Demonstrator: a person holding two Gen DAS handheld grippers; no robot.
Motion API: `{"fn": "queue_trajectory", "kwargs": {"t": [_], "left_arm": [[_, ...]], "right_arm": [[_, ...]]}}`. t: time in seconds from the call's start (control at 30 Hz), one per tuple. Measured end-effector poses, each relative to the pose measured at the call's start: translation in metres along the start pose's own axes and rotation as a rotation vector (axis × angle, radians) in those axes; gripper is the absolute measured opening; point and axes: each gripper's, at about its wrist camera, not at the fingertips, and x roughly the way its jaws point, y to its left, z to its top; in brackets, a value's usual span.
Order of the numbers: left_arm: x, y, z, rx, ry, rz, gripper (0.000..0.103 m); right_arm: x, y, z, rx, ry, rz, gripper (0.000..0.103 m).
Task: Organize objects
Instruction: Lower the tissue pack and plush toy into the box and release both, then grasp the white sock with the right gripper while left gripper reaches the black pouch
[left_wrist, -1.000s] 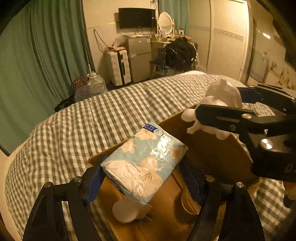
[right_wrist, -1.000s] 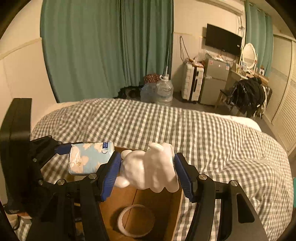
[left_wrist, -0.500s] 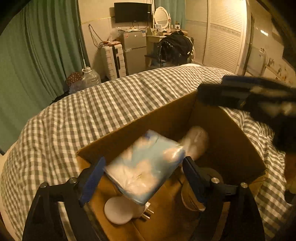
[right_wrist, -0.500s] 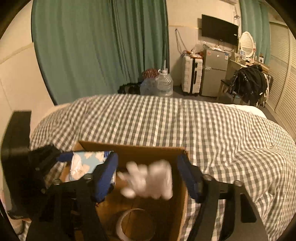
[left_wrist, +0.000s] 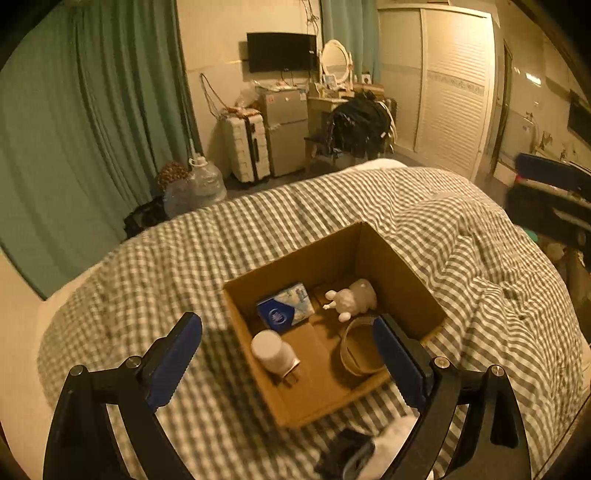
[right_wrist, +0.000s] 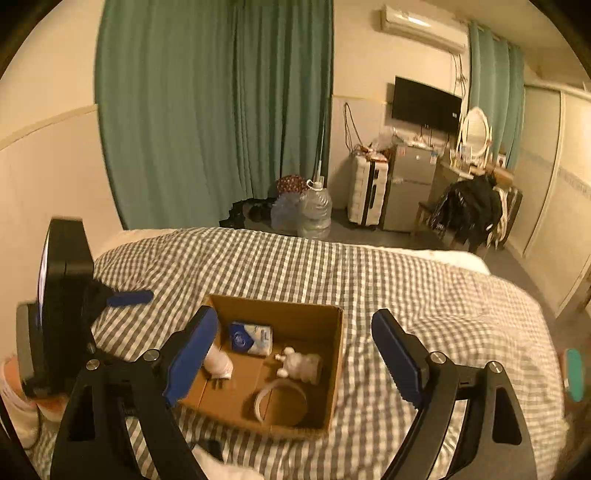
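Your left gripper (left_wrist: 288, 350) and right gripper (right_wrist: 295, 354) hover with fingers opening and empty, because the tissue pack (left_wrist: 285, 313) and white figurine (left_wrist: 352, 298) already lie inside the cardboard box (left_wrist: 402, 280) on the bed (left_wrist: 147, 266).

box (left_wrist: 399, 273) on bed (left_wrist: 155, 280), figurine (left_wrist: 354, 299) inside (tissue pack (left_wrist: 284, 308) alongside)

Bed (left_wrist: 258, 236) fills the lower half of both views, covered by a grey-and-white checked duvet (right_wrist: 406, 288), creased toward the right edge in the left wrist view. An open cardboard box (left_wrist: 402, 284) sits directly on the duvet, near the middle, flaps off, contents inside it. A dark item with a pale cloth (left_wrist: 369, 450) lies on the duvet at the near edge, blurred; cannot tell what it is.
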Motion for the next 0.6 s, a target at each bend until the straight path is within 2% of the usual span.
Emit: {"fn": "queue_trajectory", "kwargs": {"t": [0.17, 0.3, 0.47, 0.6], "left_arm": [[-0.047, 0.007, -0.016, -0.026, -0.007, 0.016, 0.096], [-0.063, 0.010, -0.039, -0.034, -0.009, 0.049, 0.096], [-0.059, 0.012, -0.087, -0.065, 0.010, 0.089, 0.096], [-0.031, 0.006, -0.131, -0.104, 0.051, 0.096, 0.096]], "right_arm": [[-0.056, 0.027, -0.007, -0.051, -0.016, -0.010, 0.086], [-0.081, 0.043, -0.020, -0.074, -0.011, -0.009, 0.086], [-0.084, 0.056, -0.060, -0.096, 0.036, 0.002, 0.086], [-0.060, 0.063, -0.106, -0.104, 0.110, 0.017, 0.086]]}}
